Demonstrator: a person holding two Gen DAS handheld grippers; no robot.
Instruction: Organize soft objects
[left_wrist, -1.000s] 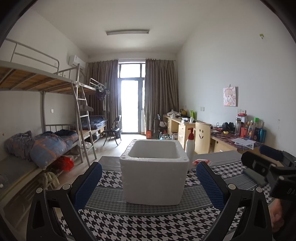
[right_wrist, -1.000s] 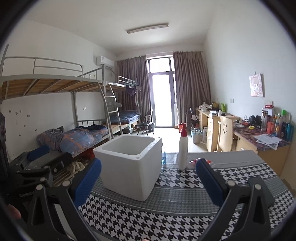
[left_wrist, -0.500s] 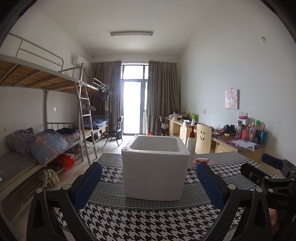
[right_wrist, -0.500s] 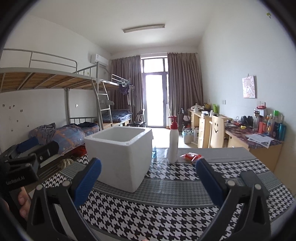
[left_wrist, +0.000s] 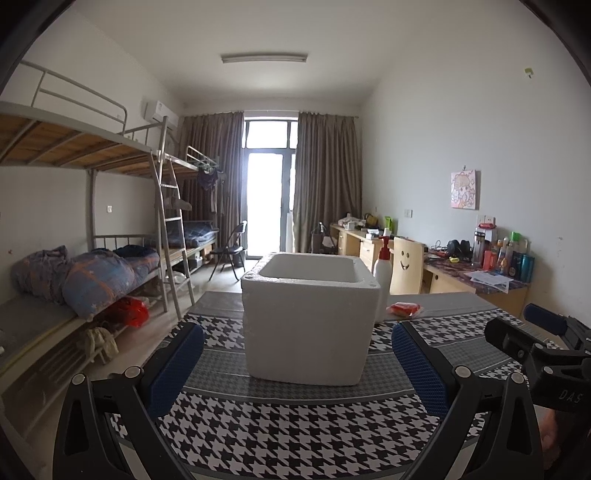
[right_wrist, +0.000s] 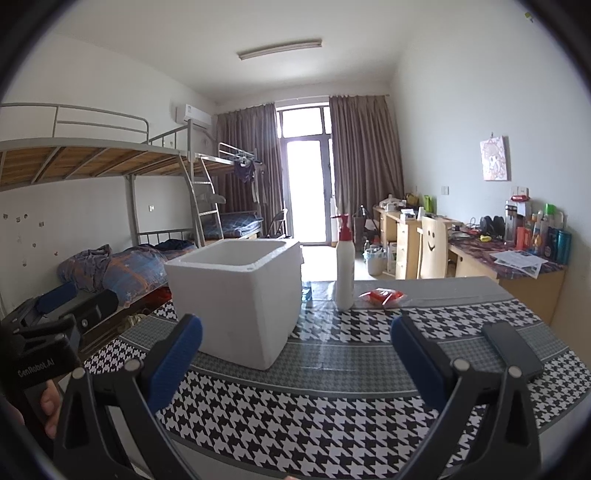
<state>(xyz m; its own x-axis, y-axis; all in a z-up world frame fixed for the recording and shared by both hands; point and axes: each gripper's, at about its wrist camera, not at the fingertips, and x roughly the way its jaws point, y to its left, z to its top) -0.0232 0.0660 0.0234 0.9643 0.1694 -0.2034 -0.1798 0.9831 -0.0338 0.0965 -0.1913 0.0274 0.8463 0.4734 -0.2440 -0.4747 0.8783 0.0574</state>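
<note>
A white foam box (left_wrist: 310, 317) stands open-topped on the houndstooth tablecloth (left_wrist: 295, 424); it also shows in the right wrist view (right_wrist: 236, 299). Behind it lie a small red soft packet (left_wrist: 404, 308) (right_wrist: 382, 297) and a white pump bottle with a red top (left_wrist: 382, 280) (right_wrist: 344, 266). My left gripper (left_wrist: 297, 369) is open and empty, held in front of the box. My right gripper (right_wrist: 295, 365) is open and empty, to the right of the box. Each gripper shows at the edge of the other's view.
A dark phone (right_wrist: 511, 349) lies on the table at the right. Bunk beds (left_wrist: 74, 258) stand along the left wall. Desks with bottles and a wooden chair (left_wrist: 406, 266) line the right wall.
Both grippers have sunk lower, so the box top now sits near eye level. The right gripper has also shifted right. Both stay open.
</note>
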